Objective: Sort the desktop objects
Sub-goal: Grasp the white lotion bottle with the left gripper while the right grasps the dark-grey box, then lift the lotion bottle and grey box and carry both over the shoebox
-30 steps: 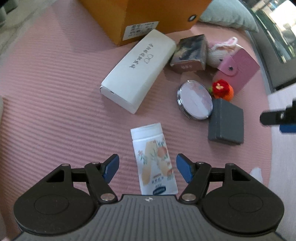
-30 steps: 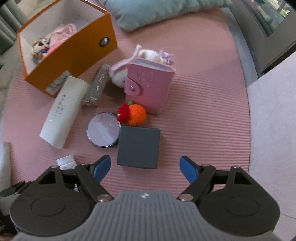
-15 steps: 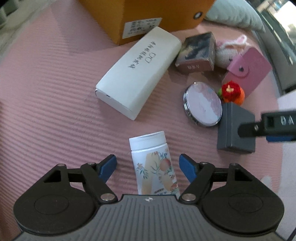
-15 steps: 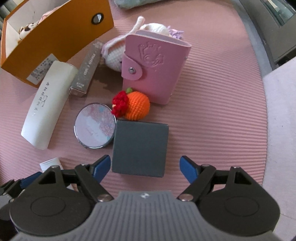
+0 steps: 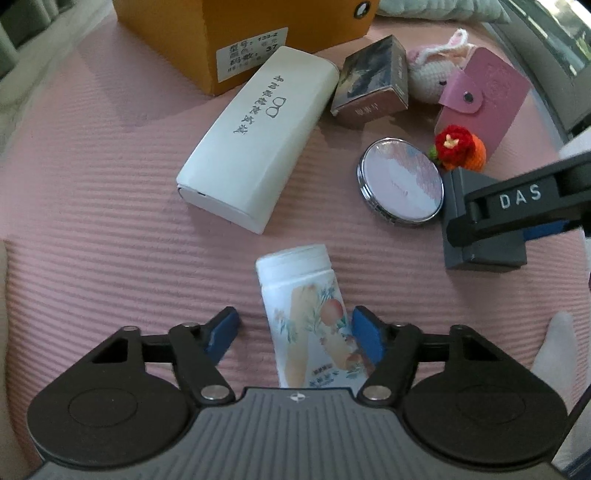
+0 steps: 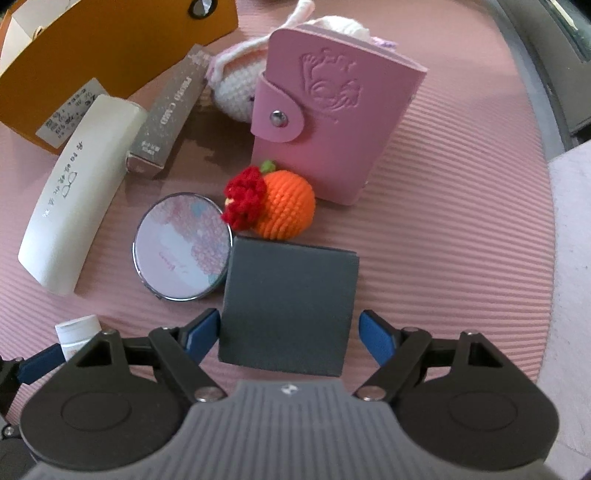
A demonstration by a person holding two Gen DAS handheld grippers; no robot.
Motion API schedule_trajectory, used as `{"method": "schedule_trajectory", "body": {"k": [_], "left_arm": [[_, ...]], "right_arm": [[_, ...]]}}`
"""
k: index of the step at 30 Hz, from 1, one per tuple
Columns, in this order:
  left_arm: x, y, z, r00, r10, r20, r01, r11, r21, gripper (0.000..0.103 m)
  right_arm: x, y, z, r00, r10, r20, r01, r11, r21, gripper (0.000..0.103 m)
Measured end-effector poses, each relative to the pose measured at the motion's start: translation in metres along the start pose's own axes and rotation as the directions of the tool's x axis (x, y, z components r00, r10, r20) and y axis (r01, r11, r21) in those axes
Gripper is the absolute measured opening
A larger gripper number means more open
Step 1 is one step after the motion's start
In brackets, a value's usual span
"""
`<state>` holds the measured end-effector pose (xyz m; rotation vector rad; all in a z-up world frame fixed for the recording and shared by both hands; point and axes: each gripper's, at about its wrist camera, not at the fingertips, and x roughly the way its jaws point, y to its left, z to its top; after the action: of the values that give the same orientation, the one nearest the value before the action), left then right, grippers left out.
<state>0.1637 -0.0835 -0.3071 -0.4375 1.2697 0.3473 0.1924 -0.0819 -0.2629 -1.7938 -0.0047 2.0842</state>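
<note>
A white floral bottle (image 5: 310, 314) lies on the pink mat (image 5: 110, 221) between the open fingers of my left gripper (image 5: 295, 330); its cap also shows in the right wrist view (image 6: 78, 332). A dark grey square box (image 6: 290, 306) lies flat between the open fingers of my right gripper (image 6: 290, 332); the right gripper also shows in the left wrist view (image 5: 517, 201) over the box (image 5: 484, 254). Neither gripper is closed on its object.
An open orange box (image 5: 258, 33) stands at the back. In front of it lie a white glasses case (image 5: 258, 140), a brown carton (image 5: 373, 85), a crochet bunny (image 5: 432, 77), a pink card holder (image 6: 332, 122), a round mirror (image 6: 183, 245) and a crochet orange with a red flower (image 6: 277, 210).
Both grippers have moved forward and down. The bottle now lies deeper between the left fingers and the grey box has come between the right fingers. Both stay open.
</note>
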Motion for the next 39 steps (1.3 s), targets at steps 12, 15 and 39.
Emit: {"method": "schedule_trajectory", "body": {"k": [12, 15, 39], "left_arm": [[0.003, -0.001, -0.001, 0.999, 0.018, 0.035, -0.019, 0.999, 0.051, 0.056], [0.002, 0.006, -0.002, 0.999, -0.006, 0.044, 0.005, 0.999, 0.033, 0.056], [-0.041, 0.016, -0.004, 0.988, -0.034, 0.149, 0.018, 0.994, 0.107, 0.055]], "right_arm": [[0.004, -0.001, 0.003, 1.0, 0.01, -0.012, -0.01, 1.0, -0.012, 0.08], [0.003, -0.002, 0.003, 1.0, 0.013, -0.016, -0.013, 0.999, -0.033, 0.079], [-0.069, -0.013, 0.02, 0.996, 0.06, 0.069, -0.056, 0.996, -0.064, 0.078]]}}
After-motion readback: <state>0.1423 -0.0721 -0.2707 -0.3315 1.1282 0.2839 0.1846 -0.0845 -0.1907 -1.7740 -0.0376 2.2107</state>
